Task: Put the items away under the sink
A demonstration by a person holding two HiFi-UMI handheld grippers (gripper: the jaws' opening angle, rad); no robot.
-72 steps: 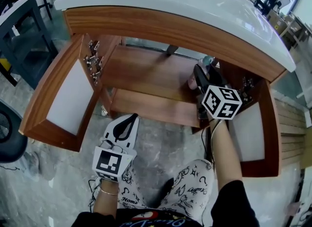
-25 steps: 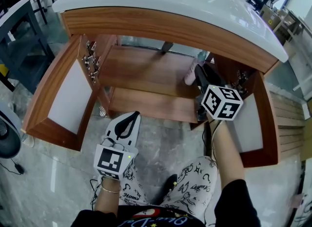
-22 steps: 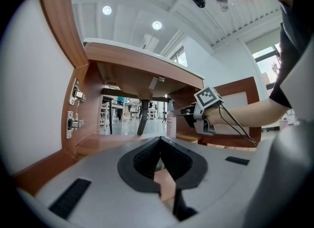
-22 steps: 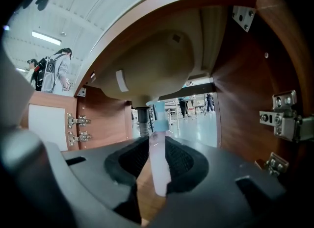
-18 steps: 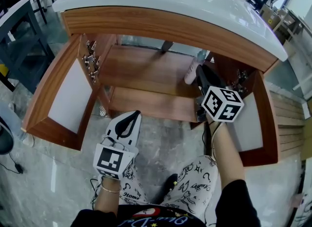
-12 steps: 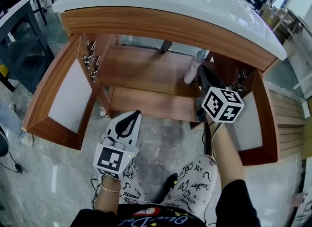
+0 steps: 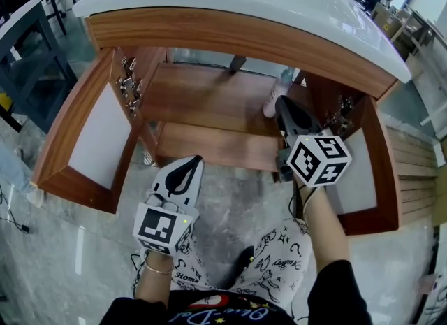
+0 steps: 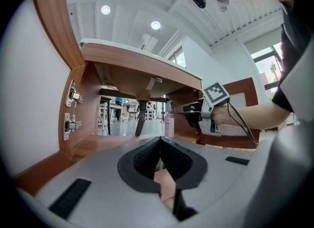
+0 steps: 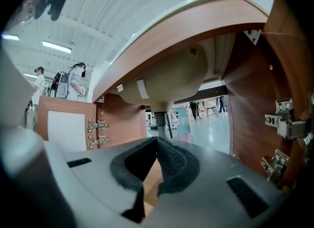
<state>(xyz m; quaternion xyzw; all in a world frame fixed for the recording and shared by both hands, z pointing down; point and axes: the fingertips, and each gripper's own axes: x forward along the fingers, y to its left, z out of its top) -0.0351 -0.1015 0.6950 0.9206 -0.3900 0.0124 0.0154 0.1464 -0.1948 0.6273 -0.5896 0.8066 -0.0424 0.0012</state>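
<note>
The pink bottle [image 7: 271, 109] stands upright at the far right of the sink cabinet [image 7: 209, 96] floor. Just beside it, the right gripper [image 7: 284, 107] has its jaws pressed together, empty. The left gripper [image 7: 192, 161], also closed and empty, hangs nearer, outside the cabinet.

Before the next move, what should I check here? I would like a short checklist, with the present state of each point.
1. Is the left door open, and the right door too: ok.
2. Does the pink bottle stand upright on the cabinet floor: ok.
3. Is the right gripper free, jaws together with nothing between: ok.
4. Is the left gripper empty, jaws together: ok.
5. Are further items waiting outside: cannot tell.
</note>
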